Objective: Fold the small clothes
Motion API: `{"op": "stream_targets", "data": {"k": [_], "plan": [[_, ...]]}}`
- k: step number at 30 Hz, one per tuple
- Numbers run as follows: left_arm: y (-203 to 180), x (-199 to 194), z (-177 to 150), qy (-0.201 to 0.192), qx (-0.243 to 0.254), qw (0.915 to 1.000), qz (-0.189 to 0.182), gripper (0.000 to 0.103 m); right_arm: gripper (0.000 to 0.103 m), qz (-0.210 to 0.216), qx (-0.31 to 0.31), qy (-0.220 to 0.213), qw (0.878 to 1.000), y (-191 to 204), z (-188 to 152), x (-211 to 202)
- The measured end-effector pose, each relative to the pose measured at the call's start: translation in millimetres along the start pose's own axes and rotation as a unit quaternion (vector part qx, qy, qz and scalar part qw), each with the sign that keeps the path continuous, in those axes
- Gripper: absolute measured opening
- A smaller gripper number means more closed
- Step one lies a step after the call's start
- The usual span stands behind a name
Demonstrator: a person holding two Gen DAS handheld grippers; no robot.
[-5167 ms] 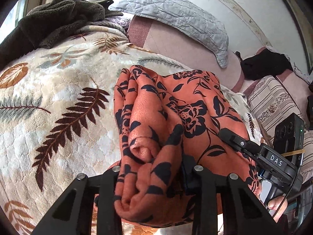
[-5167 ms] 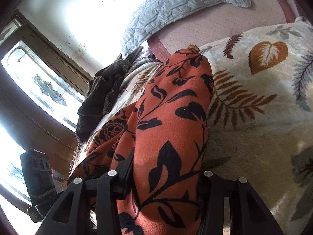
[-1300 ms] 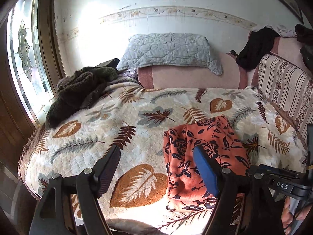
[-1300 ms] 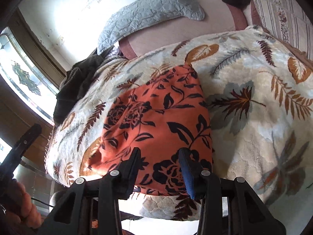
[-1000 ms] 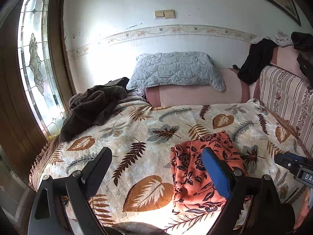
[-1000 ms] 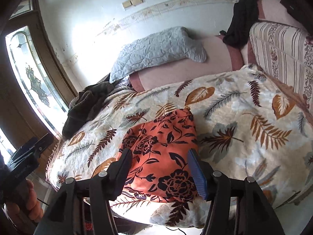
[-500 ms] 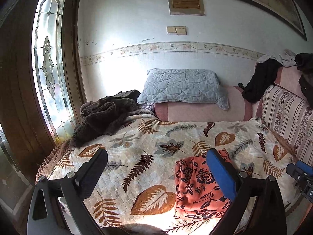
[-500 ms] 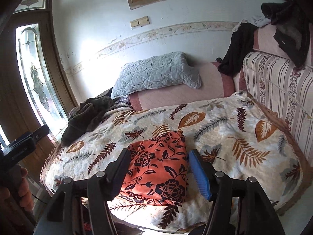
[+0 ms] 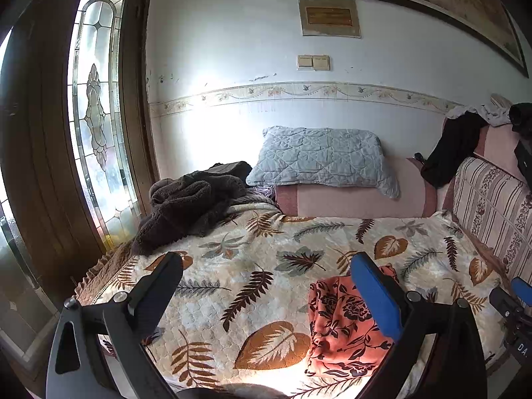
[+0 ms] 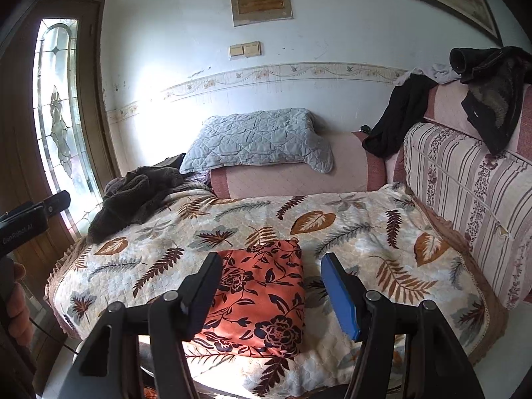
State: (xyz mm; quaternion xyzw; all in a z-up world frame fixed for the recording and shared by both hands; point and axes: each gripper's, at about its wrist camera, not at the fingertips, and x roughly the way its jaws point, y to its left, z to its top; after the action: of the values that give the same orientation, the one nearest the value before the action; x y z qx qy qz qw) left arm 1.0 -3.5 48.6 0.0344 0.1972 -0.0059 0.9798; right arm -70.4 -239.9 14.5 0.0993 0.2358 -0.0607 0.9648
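Lying folded on the leaf-print blanket point(image 10: 365, 242), the orange floral garment point(image 10: 262, 296) faces both grippers' parted jaws.

One folded garment point(image 10: 262, 296) — one pillow point(image 10: 256, 139)

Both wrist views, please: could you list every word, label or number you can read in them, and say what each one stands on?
"DeoRobot AI", faint and only roughly legible: on the body of the left gripper, seen in the right wrist view.
"DA.", cut off by the frame edge: on the right gripper, seen in the left wrist view.
Wall plaque: lettering too blurred to read.
Small white tag on the dark jacket: too small to read.
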Motion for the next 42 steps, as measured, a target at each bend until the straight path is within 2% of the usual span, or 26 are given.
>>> {"op": "stream_targets", "data": {"k": [13,24,42], "plan": [[21,-6,8,-0.008,-0.025,0.9996,0.014,0.101,0.066,-0.007,-0.005,-0.007,1.000,9,0,-2],[24,-16,6,-0.028,-0.017,0.9988,0.035,0.101,0.066,-0.020,-0.024,-0.032,0.999,22,1,-15],[24,-21,13,-0.045,-0.003,0.9985,0.031,0.101,0.066,-0.029,-0.042,-0.012,0.999,31,-2,0]]}}
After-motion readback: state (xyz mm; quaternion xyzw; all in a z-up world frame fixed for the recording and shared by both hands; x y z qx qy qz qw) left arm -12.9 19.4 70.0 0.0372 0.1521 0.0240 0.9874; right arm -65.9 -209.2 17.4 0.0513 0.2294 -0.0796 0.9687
